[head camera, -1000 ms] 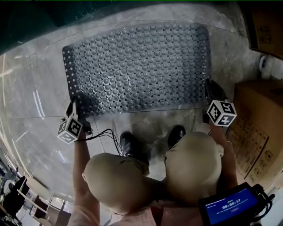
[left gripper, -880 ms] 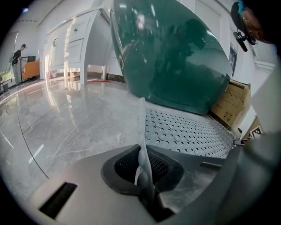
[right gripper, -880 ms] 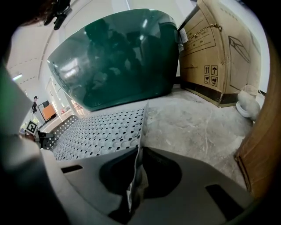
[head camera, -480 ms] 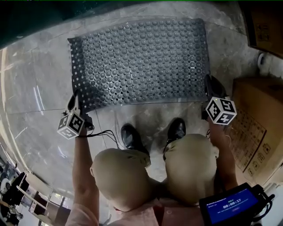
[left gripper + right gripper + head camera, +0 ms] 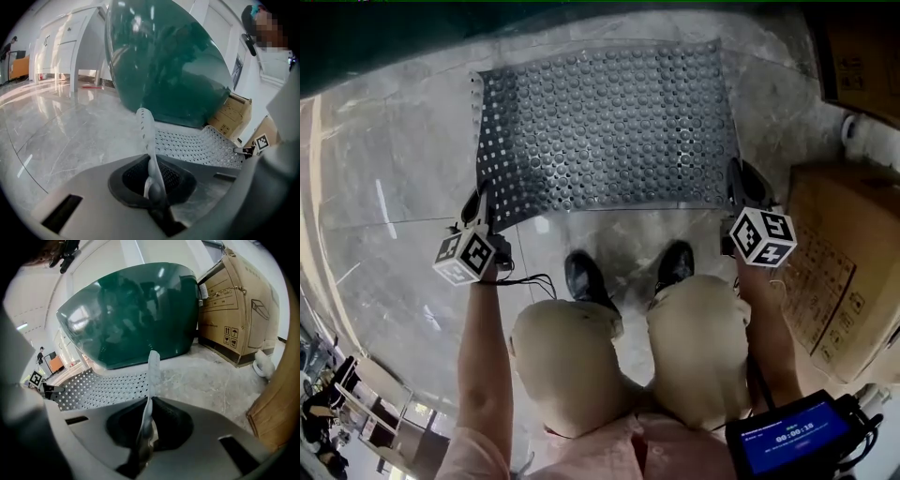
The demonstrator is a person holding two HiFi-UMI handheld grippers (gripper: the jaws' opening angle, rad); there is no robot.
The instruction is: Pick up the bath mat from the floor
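The left gripper is holding the near left corner of the mat. Its jaws are pressed together on the thin edge, and the corner is sticking up between them. The right gripper is holding the near right corner in the same way: the jaws are closed on the edge, and a narrow strip of the mat is standing up above them.

The mat is grey, full of small holes and round bumps, and it is stretching flat between the two grippers. Its near edge is hanging off the floor, with a shadow under it. The far part is sloping down toward the floor, and the far edge is lying just in front of a big dark green object.

The person is crouching behind the mat. The two knees are filling the lower middle of the head view, and the black shoes are standing on the floor just beside the near edge of the mat. Cardboard boxes are standing to the right, near the right gripper. A device with a blue screen is showing in the lower right corner.
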